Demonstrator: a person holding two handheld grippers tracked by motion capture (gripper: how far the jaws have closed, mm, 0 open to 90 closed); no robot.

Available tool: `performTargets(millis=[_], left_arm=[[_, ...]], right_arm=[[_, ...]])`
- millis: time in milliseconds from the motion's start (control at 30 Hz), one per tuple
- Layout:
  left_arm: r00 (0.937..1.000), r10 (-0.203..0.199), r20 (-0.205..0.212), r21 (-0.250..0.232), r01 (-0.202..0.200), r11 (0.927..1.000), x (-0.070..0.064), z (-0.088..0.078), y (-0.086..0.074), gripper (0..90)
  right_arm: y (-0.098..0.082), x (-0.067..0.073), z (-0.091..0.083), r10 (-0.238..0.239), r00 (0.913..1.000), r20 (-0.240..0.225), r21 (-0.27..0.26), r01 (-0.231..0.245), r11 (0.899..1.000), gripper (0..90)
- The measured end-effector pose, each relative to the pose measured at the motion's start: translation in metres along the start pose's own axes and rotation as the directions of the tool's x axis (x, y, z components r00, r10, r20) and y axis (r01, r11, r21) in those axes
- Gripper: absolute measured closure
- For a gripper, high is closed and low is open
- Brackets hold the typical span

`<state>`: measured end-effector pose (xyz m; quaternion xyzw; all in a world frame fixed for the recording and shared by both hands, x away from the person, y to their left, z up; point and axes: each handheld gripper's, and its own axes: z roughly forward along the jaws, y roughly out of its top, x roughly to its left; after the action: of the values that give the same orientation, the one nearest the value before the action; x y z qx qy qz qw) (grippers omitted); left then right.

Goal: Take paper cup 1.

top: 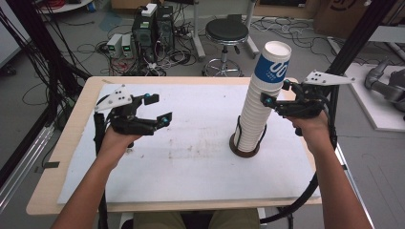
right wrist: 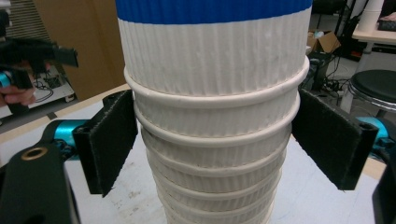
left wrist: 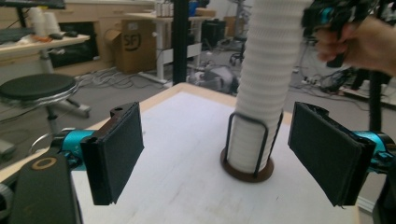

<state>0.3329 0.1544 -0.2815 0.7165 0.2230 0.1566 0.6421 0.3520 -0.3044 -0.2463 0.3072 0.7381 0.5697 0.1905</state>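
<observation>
A tall stack of white ribbed paper cups (top: 252, 114) stands in a wire holder on a round brown base (top: 244, 150), right of the table's middle. The top cup (top: 273, 64) has a blue band. My right gripper (top: 277, 93) reaches in from the right, high on the stack and just under the blue-banded cup. In the right gripper view its gripper (right wrist: 215, 140) has one black pad (right wrist: 112, 140) on each side of the cup stack (right wrist: 215, 116), touching the rims. My left gripper (top: 158, 109) hangs open and empty above the table's left part, and its gripper (left wrist: 215, 154) faces the cup stack (left wrist: 264, 88).
The white mat (top: 191, 157) covers most of the wooden table (top: 71, 138). Beyond the far edge are a black stool (top: 226, 32), computer cases (top: 153, 28) and loose cables on the floor. A black frame post (top: 353, 43) rises at the right.
</observation>
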Motion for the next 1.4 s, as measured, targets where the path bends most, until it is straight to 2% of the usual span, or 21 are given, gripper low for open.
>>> performTargets(millis=[33,67,100,133,233,300,333,400,433,533,667,800,867,1067,1100,1133,1233,1300,1333,1367,1400], left_arm=[[1.0000,0.000,0.000,0.000,0.000,1.0000,0.000,0.000,0.000,17.9],[0.9998,0.012,0.018,-0.009,-0.012,0.9999,-0.002,0.008,0.011,17.9],[0.9998,0.012,0.018,-0.009,-0.012,0.9999,-0.002,0.008,0.011,17.9],[0.9993,0.023,0.030,-0.009,-0.023,0.9997,-0.003,0.016,0.021,17.9],[0.9987,0.028,0.044,-0.012,-0.027,0.9995,-0.003,0.025,0.030,17.9],[0.9970,0.032,0.070,-0.023,-0.031,0.9993,-0.002,0.038,0.043,17.9],[0.9970,0.032,0.070,-0.023,-0.031,0.9993,-0.002,0.038,0.043,17.9],[0.9940,0.047,0.098,-0.021,-0.045,0.9987,-0.002,0.053,0.058,17.9],[0.9940,0.047,0.098,-0.021,-0.045,0.9987,-0.002,0.053,0.058,17.9],[0.9869,0.037,0.157,-0.024,-0.034,0.9991,-0.003,0.074,0.078,17.9],[0.9800,0.065,0.188,-0.005,-0.065,0.9979,-0.007,0.099,0.100,17.8],[0.9693,0.079,0.233,-0.006,-0.080,0.9968,-0.014,0.123,0.116,17.8],[0.9675,0.080,0.240,-0.010,-0.080,0.9967,-0.018,0.132,0.122,17.8],[0.9515,0.090,0.294,0.003,-0.095,0.9955,-0.031,0.163,0.135,17.8],[0.9515,0.090,0.294,0.003,-0.095,0.9955,-0.031,0.163,0.135,17.9],[0.9493,0.094,0.300,0.010,-0.102,0.9947,-0.035,0.172,0.137,17.8],[0.9469,0.089,0.309,0.014,-0.098,0.9951,-0.038,0.181,0.139,17.8],[0.9415,0.087,0.325,0.030,-0.102,0.9943,-0.044,0.194,0.142,17.8],[0.9415,0.087,0.325,0.030,-0.102,0.9943,-0.044,0.194,0.142,17.8],[0.9401,0.090,0.329,0.043,-0.110,0.9930,-0.048,0.203,0.143,17.9],[0.9412,0.092,0.325,0.051,-0.114,0.9922,-0.050,0.207,0.144,17.9]], right_arm=[[0.000,0.000,0.000,0.001,1.0000,-0.001,0.000,-0.001,1.000,15.7],[0.000,0.000,0.000,0.000,1.0000,-0.004,-0.002,0.000,1.000,15.7],[-0.001,0.000,0.000,0.001,1.0000,-0.009,-0.003,-0.001,1.000,15.8],[-0.001,-0.001,0.000,0.000,1.0000,-0.010,-0.005,0.000,1.000,15.8],[-0.001,-0.001,0.000,0.004,0.9999,-0.013,-0.004,-0.004,1.000,15.8],[-0.001,-0.001,0.000,0.010,0.9997,-0.022,-0.002,-0.010,1.000,15.9],[-0.001,-0.001,0.000,0.014,0.9996,-0.024,-0.001,-0.014,1.000,15.9],[-0.001,-0.001,0.000,0.014,0.9995,-0.027,0.003,-0.014,1.000,15.9],[-0.001,-0.001,0.000,0.014,0.9995,-0.027,0.003,-0.014,1.000,15.9],[0.000,-0.002,0.001,0.019,0.9995,-0.025,0.008,-0.019,1.000,15.9],[0.000,-0.002,0.001,0.013,0.9996,-0.026,0.010,-0.012,1.000,15.9],[0.000,-0.002,0.001,0.017,0.9995,-0.027,0.013,-0.017,1.000,16.0],[0.000,-0.002,0.001,0.018,0.9995,-0.026,0.015,-0.017,1.000,16.0],[0.001,-0.002,0.001,0.016,0.9995,-0.029,0.017,-0.016,1.000,16.1],[0.001,-0.002,0.001,0.013,0.9995,-0.029,0.018,-0.012,1.000,16.1],[0.001,-0.002,0.001,0.012,0.9996,-0.027,0.021,-0.012,1.000,16.1],[0.002,-0.002,0.002,0.017,0.9995,-0.027,0.026,-0.016,1.000,16.0],[0.003,-0.002,0.003,0.018,0.9994,-0.029,0.032,-0.017,0.999,16.1],[0.003,-0.002,0.003,0.018,0.9994,-0.029,0.032,-0.017,0.999,16.1],[0.003,-0.002,0.003,0.018,0.9994,-0.029,0.036,-0.017,0.999,16.1],[0.003,-0.002,0.003,0.015,0.9995,-0.027,0.038,-0.014,0.999,16.2]])
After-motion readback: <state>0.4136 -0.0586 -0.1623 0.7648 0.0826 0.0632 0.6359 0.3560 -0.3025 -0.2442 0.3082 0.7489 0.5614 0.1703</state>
